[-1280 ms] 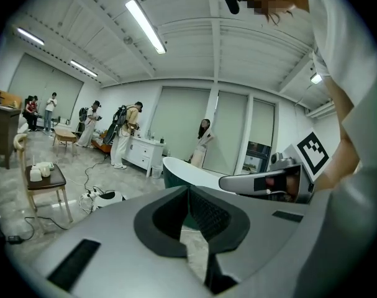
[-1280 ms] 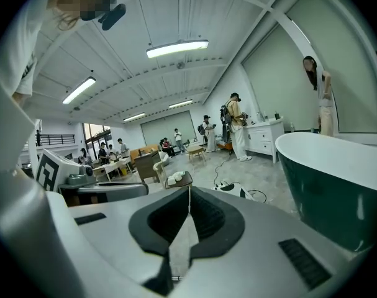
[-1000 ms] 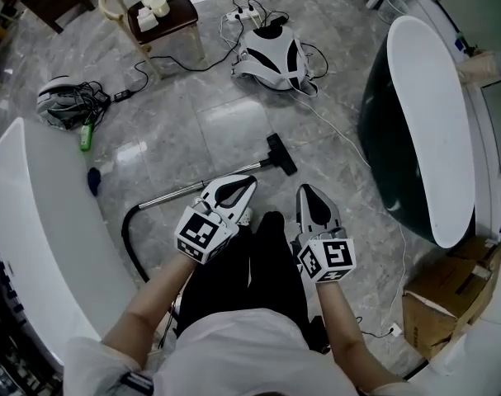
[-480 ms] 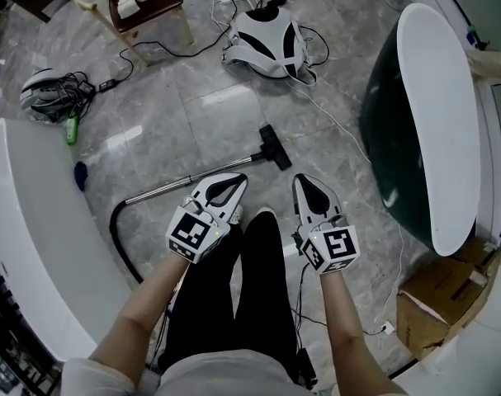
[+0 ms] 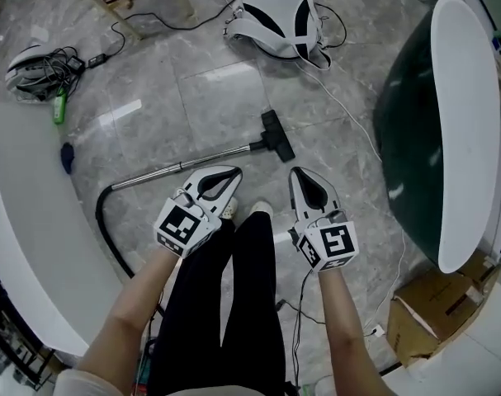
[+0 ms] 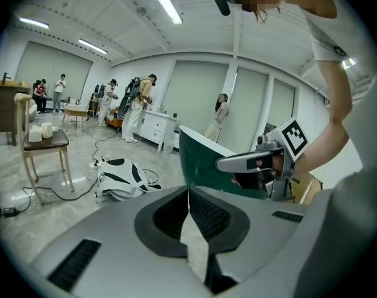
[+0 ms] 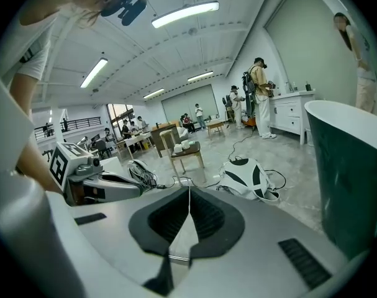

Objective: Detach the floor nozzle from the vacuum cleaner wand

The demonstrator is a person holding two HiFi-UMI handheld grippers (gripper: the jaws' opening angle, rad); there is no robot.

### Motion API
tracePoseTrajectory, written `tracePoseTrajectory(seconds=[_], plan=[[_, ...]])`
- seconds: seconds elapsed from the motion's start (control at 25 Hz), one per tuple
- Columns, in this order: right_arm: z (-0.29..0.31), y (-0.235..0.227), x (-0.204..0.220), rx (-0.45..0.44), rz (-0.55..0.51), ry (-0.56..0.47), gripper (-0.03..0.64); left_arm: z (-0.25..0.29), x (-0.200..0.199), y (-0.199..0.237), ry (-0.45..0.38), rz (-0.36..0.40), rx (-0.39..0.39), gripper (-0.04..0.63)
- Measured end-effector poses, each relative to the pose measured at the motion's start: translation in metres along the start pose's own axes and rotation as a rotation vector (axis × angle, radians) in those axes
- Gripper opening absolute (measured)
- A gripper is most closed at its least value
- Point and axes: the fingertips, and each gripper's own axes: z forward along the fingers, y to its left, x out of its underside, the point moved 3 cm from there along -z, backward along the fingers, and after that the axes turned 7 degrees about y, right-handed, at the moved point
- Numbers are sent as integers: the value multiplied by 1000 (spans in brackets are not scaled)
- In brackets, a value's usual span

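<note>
Floor nozzle (image 5: 276, 135) lies on the grey floor (image 5: 209, 97), stuck on the end of the shiny wand (image 5: 184, 169). Left claw (image 5: 233, 173) and right claw (image 5: 297, 173) are both shut tight with nothing in them, near the nozzle but not touching it.

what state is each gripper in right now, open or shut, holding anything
Left grey plastic gripper: shut, holding nothing.
Right grey plastic gripper: shut, holding nothing.
</note>
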Motion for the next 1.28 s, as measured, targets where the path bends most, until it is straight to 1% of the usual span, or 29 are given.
tracePoseTrajectory(seconds=[0.24,0.44,0.64,0.8,0.92,1.12,1.28], plan=[[37,-22,37,-47,-22,53,17,37,49,15,61,-13,-8,12],[65,-34,79,-72,-121,137,17,63,91,28,80,-26,-12,11],[97,-48,124,-94,-172,207,17,96,133,45,98,-35,-24,12],[122,-55,160,-137,-208,245,17,123,169,57,127,-18,-25,12],[138,-61,185,-153,-257,269,17,140,195,64,154,-14,-22,12],[164,-70,228,-172,-335,316,17,162,241,75,224,24,-2,12],[182,-78,262,-185,-389,352,17,180,282,87,291,59,-3,12]])
